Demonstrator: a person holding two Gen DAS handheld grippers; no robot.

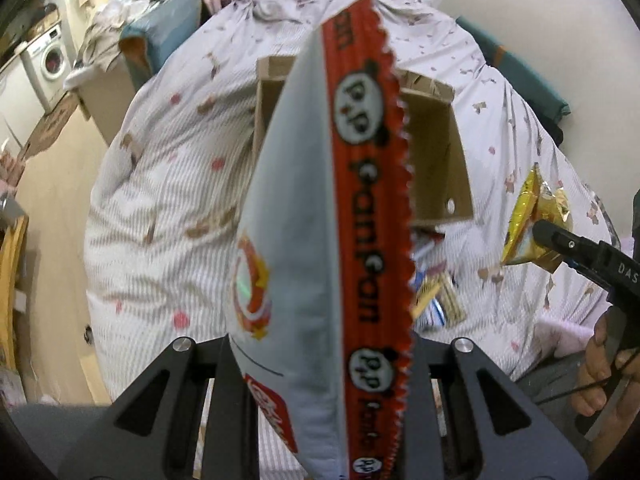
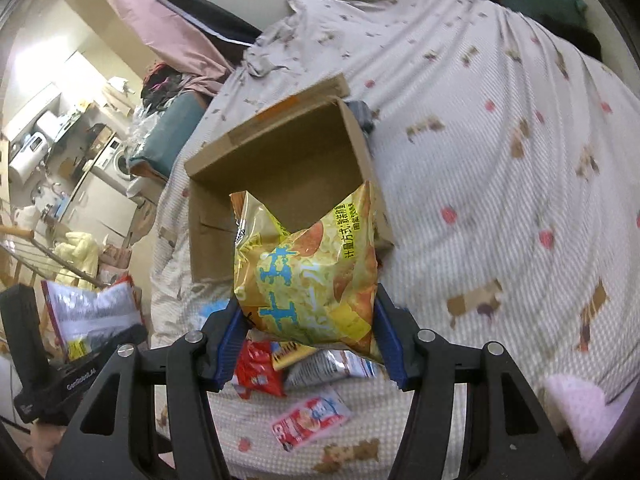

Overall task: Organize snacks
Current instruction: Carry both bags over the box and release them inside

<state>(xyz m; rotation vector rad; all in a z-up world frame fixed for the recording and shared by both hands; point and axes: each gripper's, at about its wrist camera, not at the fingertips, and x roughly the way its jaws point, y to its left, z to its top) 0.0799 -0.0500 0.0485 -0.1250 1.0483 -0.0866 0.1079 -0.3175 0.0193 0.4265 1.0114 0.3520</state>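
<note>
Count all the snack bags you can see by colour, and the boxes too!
Going by the right wrist view:
Yellow bag, in the right hand-held gripper: 1
White-and-red bag, in the left hand-held gripper: 1
Red packet: 1
Pink packet: 1
Silver-white packet: 1
Cardboard box: 1
Total: 6; others are partly hidden under the yellow bag.
</note>
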